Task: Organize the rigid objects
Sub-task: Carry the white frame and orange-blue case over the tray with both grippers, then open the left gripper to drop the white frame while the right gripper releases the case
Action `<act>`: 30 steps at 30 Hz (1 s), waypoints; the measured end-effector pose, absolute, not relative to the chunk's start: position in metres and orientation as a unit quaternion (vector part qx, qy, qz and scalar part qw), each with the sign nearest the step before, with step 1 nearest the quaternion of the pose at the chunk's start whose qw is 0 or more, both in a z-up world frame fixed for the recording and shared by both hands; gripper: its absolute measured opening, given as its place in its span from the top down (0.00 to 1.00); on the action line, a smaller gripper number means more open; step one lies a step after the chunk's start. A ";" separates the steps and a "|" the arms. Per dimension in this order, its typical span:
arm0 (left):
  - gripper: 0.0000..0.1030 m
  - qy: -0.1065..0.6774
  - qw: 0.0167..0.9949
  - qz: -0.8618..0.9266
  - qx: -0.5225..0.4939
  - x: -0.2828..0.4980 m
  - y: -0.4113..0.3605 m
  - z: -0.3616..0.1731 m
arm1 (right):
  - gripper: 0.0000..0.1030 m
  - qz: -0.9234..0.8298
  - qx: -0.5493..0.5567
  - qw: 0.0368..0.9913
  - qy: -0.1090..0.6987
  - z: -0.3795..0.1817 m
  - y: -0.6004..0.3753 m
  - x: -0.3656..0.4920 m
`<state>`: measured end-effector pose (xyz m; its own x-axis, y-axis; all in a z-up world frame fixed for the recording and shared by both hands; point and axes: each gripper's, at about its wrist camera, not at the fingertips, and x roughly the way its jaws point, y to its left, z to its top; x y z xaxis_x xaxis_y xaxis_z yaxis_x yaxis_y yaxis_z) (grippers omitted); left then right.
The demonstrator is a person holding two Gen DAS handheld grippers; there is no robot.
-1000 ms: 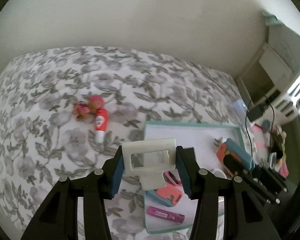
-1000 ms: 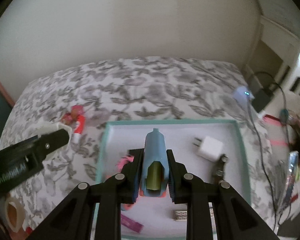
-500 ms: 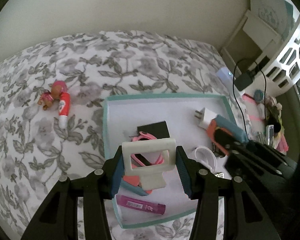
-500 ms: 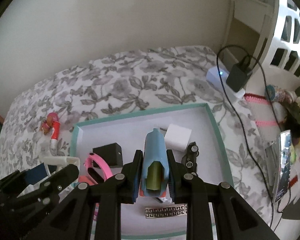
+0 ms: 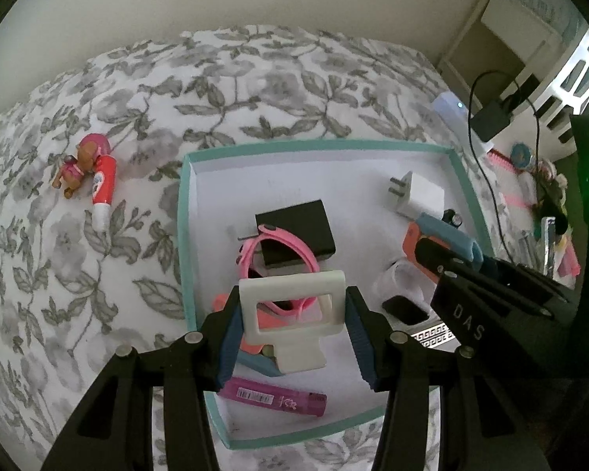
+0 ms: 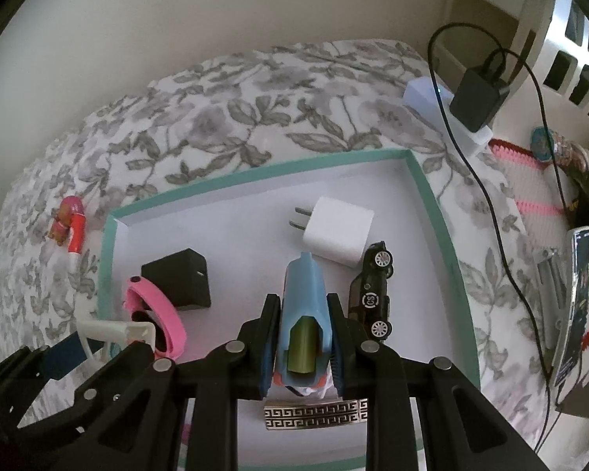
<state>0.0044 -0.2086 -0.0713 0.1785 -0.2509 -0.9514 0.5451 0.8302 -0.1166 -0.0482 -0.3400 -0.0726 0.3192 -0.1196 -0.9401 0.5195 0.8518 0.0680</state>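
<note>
Grippers hover over the teal tray (image 6: 432, 196): left gripper (image 5: 292, 324) pinching a white frame (image 5: 290, 310), right gripper (image 6: 302, 343) clamping a blue toy (image 6: 304, 294); placing step, next likely release inside near edge

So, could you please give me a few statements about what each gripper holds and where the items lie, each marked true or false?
1. The left gripper is shut on the white frame piece. True.
2. The right gripper is open. False: it is shut on the blue toy.
3. The white charger lies inside the teal tray. True.
4. The dog figure lies in the tray. False: it lies on the floral bedspread, beside the red tube.
5. The black toy car lies in the tray. True.
</note>
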 end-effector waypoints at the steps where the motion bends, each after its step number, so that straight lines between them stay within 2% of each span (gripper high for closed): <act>1: 0.50 0.586 0.756 -0.261 0.129 0.004 -0.209 -0.074 | 0.76 -0.203 0.181 0.789 0.551 -0.075 -0.340 -0.048; 14: 0.50 0.607 0.740 -0.256 0.139 0.003 -0.213 -0.088 | 0.76 -0.200 0.181 0.776 0.570 -0.085 -0.340 -0.045; 16: 0.45 0.606 0.739 -0.259 0.139 0.002 -0.213 -0.085 | 0.76 -0.200 0.177 0.779 0.567 -0.081 -0.339 -0.045; 17: 0.39 0.605 0.739 -0.260 0.140 0.002 -0.214 -0.083 | 0.75 -0.202 0.175 0.780 0.565 -0.079 -0.339 -0.044; 18: 0.37 0.603 0.740 -0.261 0.141 0.001 -0.214 -0.080 | 0.74 -0.203 0.173 0.782 0.563 -0.076 -0.339 -0.044; 20: 0.36 0.599 0.743 -0.264 0.140 0.001 -0.213 -0.075 | 0.64 -0.207 0.173 0.786 0.557 -0.071 -0.339 -0.045; 21: 0.36 0.596 0.745 -0.264 0.139 0.002 -0.212 -0.072 | 0.63 -0.209 0.173 0.787 0.554 -0.068 -0.340 -0.046; 30: 0.36 0.583 0.764 -0.253 0.110 0.013 -0.197 -0.051 | 0.63 -0.221 0.165 0.810 0.518 -0.040 -0.338 -0.049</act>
<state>0.0134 -0.1969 -0.0505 0.1908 -0.2593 -0.9468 0.5151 0.8475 -0.1283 -0.0491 -0.3380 -0.0396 0.3653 -0.1868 -0.9120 0.5289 0.8478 0.0381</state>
